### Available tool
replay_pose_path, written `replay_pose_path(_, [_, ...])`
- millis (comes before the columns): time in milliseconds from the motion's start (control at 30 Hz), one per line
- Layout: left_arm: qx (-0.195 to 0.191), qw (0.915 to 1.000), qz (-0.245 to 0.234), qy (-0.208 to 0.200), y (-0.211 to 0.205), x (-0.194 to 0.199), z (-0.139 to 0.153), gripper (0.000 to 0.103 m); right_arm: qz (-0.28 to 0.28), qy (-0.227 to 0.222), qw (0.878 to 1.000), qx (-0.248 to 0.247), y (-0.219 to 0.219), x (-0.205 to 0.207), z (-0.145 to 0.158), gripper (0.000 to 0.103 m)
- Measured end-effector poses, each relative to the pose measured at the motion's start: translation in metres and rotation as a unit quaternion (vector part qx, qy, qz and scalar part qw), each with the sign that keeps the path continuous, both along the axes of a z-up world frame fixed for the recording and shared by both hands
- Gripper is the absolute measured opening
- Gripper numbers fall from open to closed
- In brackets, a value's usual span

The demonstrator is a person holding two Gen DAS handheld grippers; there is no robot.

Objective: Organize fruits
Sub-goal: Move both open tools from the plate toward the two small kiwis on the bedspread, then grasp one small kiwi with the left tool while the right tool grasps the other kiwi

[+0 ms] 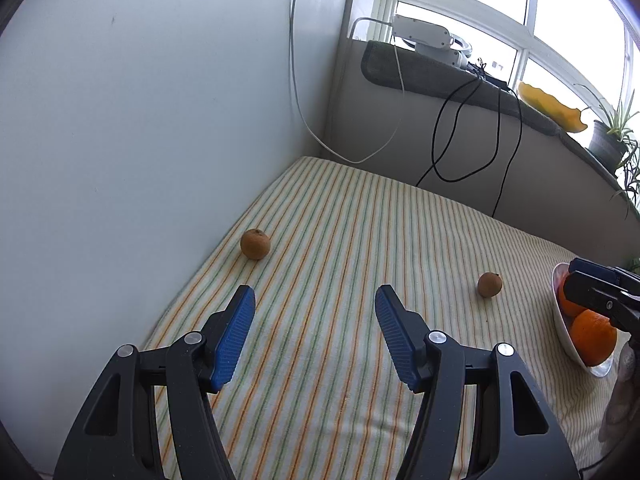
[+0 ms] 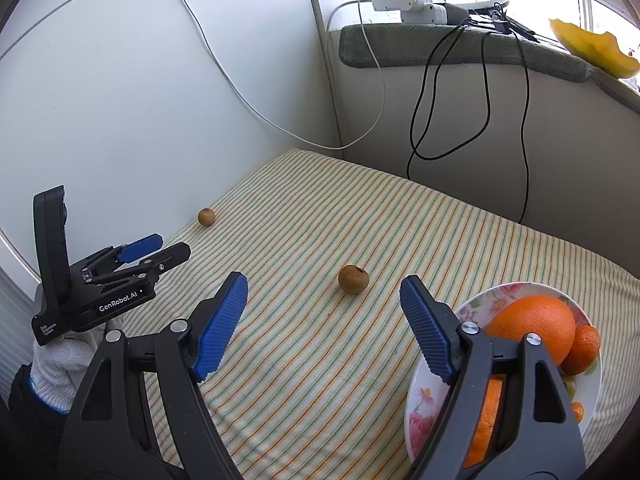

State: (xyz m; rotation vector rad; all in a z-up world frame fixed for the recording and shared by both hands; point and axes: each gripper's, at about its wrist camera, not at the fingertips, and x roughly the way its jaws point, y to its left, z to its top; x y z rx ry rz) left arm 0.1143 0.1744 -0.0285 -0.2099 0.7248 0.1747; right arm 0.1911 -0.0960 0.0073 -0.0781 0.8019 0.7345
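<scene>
I hold both jaws spread and empty: left gripper (image 1: 315, 300) facing the far brown fruit (image 1: 255, 244), right gripper (image 2: 323, 286) facing the nearer brown fruit (image 2: 353, 279), floral bowl (image 2: 472, 304) of oranges (image 2: 532, 326) waiting alongside.

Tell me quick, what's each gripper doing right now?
Left gripper: open, holding nothing.
Right gripper: open, holding nothing.
</scene>
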Motion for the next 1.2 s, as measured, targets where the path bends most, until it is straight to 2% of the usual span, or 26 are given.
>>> replay_pose_path(100, [-0.006, 1.0, 0.006, 0.002, 0.008, 0.006, -0.004, 0.059, -0.009, 0.003, 1.0, -0.013, 0.012, 0.001, -0.014, 0.064])
replay_pose_path(167, [-0.007, 0.9999, 0.006, 0.005, 0.011, 0.012, -0.006, 0.054, -0.019, 0.008, 1.0, -0.019, 0.018, 0.005, -0.023, 0.064])
replay_pose_path(333, [0.003, 0.9999, 0.006, 0.014, 0.018, 0.022, -0.012, 0.048, -0.041, 0.028, 0.999, -0.016, 0.02, 0.016, -0.041, 0.063])
replay_pose_path(467, [0.006, 0.9998, 0.004, 0.02, 0.021, 0.027, -0.016, 0.045, -0.053, 0.026, 0.998, -0.027, 0.023, 0.023, -0.047, 0.063])
replay_pose_path(567, [0.004, 0.9997, 0.004, 0.024, 0.022, 0.031, -0.02, 0.044, -0.056, 0.028, 0.998, -0.031, 0.024, 0.026, -0.051, 0.062])
replay_pose_path(667, [0.008, 0.9996, 0.003, 0.027, 0.022, 0.034, -0.022, 0.043, -0.054, 0.032, 0.997, -0.04, 0.029, 0.029, -0.056, 0.052])
replay_pose_path(1000, [0.017, 0.9992, 0.007, 0.035, 0.029, 0.051, -0.024, 0.043, -0.049, 0.033, 0.996, -0.061, 0.039, 0.036, -0.061, 0.052])
replay_pose_path(1200, [0.018, 0.9988, 0.01, 0.045, 0.033, 0.06, -0.028, 0.041, -0.029, 0.01, 0.995, -0.1, 0.056, 0.036, -0.061, 0.048])
